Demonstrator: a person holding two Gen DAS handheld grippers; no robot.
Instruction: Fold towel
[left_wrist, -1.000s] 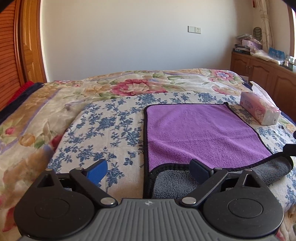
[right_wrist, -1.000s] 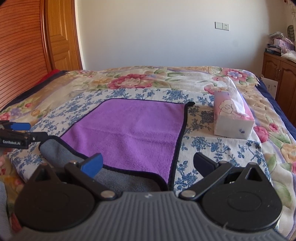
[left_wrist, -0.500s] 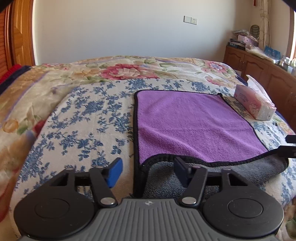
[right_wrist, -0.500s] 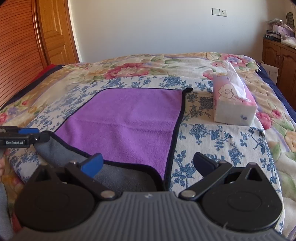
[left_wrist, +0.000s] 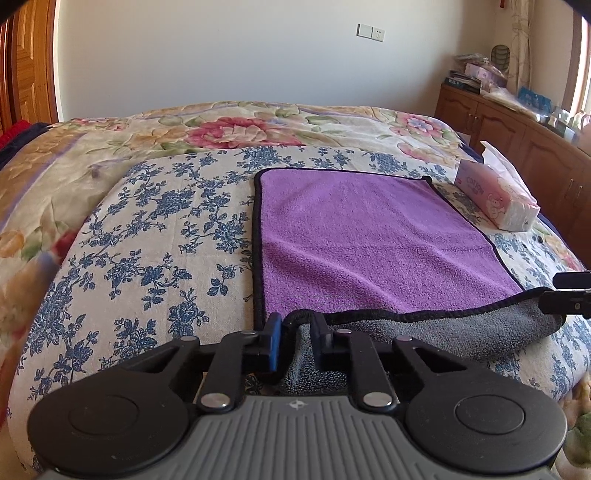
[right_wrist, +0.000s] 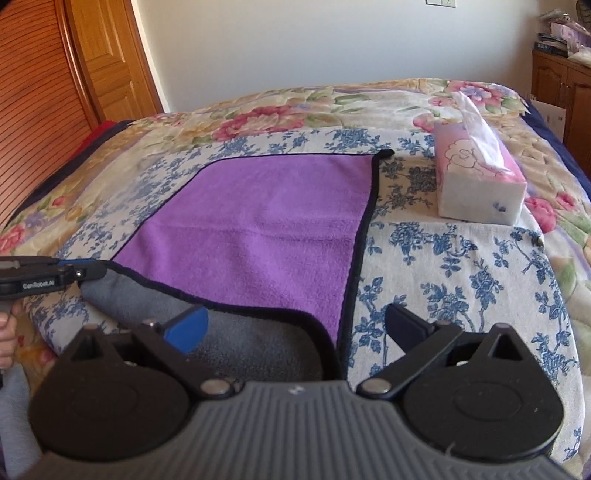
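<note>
A purple towel (left_wrist: 369, 236) with black edging and a grey underside lies flat on the bed; it also shows in the right wrist view (right_wrist: 266, 229). Its near edge is turned up, showing the grey side (left_wrist: 443, 332). My left gripper (left_wrist: 297, 332) is shut on the towel's near left corner. My right gripper (right_wrist: 295, 325) is open, its fingers on either side of the near right corner, blue pad (right_wrist: 186, 326) over the grey side. The left gripper appears at the left edge of the right wrist view (right_wrist: 55, 275).
A pink tissue box (left_wrist: 495, 199) stands on the bed right of the towel, also in the right wrist view (right_wrist: 476, 181). The bed has a blue-flowered cover (left_wrist: 155, 229). Wooden cabinets (left_wrist: 524, 147) stand right, a wooden door (right_wrist: 107, 62) left.
My left gripper has closed from wide open onto the towel's near left corner. My right gripper has stayed open and moved a little closer to the near right corner.
</note>
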